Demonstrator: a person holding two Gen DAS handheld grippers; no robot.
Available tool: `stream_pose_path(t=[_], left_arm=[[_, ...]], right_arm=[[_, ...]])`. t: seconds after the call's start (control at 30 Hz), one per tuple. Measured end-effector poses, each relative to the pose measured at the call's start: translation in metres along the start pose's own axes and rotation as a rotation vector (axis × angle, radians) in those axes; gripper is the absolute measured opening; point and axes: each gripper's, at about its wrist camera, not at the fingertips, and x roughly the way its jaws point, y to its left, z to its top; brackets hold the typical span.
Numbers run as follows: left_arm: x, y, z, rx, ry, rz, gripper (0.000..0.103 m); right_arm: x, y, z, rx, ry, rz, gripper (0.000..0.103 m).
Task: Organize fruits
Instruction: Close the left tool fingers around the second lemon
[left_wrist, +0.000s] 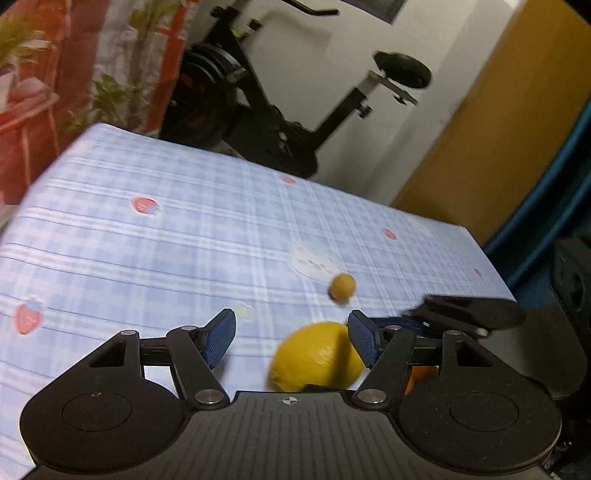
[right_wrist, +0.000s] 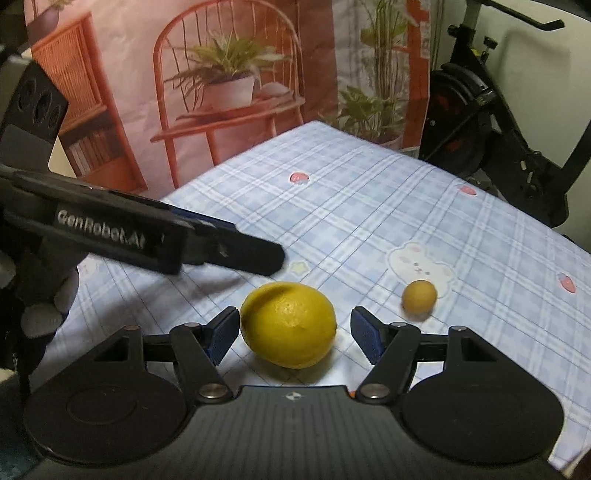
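Right tool (right_wrist: 293, 334) spread w/ big yellow oval lemon (right_wrist: 290, 324) on checked-cloth desk (right_wrist: 369, 206) btwn its pads, untouched; centre it, then pinch gently; left tool (left_wrist: 291, 338) also spread, empty.

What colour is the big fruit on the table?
The lemon is bright yellow; the right wrist view shows it best.
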Motion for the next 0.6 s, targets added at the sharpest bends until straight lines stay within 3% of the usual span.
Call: stream_pose_path(t=[0.6], left_arm=[[0.024,0.008,-0.022,-0.086,0.065,-0.121,0.072]], right_arm=[[0.014,-0.001,-0.004,0.006,0.040,0.004,0.065]])
